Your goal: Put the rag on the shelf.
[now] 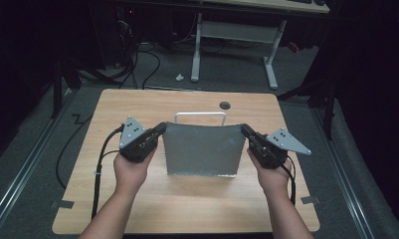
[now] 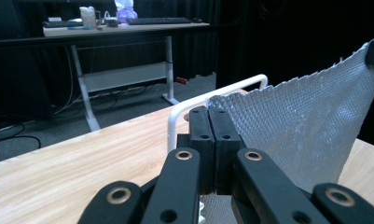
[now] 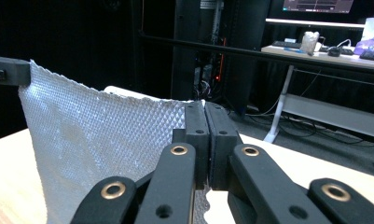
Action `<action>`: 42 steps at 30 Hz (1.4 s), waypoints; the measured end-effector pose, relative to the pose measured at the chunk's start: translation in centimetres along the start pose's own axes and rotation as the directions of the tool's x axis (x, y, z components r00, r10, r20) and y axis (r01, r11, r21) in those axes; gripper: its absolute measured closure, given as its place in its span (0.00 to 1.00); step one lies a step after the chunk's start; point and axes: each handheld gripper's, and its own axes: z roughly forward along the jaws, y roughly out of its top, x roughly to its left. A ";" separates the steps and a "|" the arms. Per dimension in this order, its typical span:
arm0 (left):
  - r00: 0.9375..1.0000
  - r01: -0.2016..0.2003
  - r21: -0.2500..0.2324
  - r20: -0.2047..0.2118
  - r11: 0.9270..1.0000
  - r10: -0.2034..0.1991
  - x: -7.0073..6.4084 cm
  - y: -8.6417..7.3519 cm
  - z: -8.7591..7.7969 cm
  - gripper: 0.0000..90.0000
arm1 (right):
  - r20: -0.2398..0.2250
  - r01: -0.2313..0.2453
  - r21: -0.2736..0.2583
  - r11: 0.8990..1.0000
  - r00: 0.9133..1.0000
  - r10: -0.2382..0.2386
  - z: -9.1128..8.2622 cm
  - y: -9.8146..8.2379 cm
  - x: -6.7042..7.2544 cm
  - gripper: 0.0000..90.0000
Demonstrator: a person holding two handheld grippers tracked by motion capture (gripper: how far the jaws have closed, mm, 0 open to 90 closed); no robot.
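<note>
Holding the sheet (image 1: 201, 149) stretched between the 2 grippers looks like the step in hand, and doing it well means keeping both top corners level and the pull even, so the sag along the upper edge stays shallow and the embossed material does not crease or slip out. The left gripper (image 1: 159, 130) is clamped on the upper left corner, its jaws pressed together on the sheet's edge in the left gripper view (image 2: 208, 116); the right gripper (image 1: 244, 130) is clamped the same way on the upper right corner (image 3: 205, 112). The sheet hangs upright over the middle of the counter (image 1: 137, 102), just in front of a white rack (image 1: 200, 115) whose looped bar rises behind its top edge. It is silvery grey, thin and limp, with a fine diamond texture and a serrated edge down the left side and along the bottom. Whether its bottom edge touches the counter I cannot tell.
</note>
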 end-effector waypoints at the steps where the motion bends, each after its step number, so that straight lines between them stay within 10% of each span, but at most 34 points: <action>1: 1.000 0.000 -0.001 -0.003 1.000 0.000 0.1 0.1 0.1 0.99 | -0.002 -0.002 -0.002 1.000 1.000 0.002 0.2 0.2 -0.1 1.00; 26: 0.991 -0.035 0.037 -0.127 0.999 0.039 4.2 4.3 6.0 0.99 | 0.020 -0.035 0.027 0.999 0.999 0.034 7.5 3.7 -3.4 1.00; 42: 0.997 0.022 0.231 -0.072 0.973 -0.005 5.6 0.1 10.1 0.99 | 0.024 -0.075 0.176 0.982 0.997 0.072 12.0 -0.2 -6.0 1.00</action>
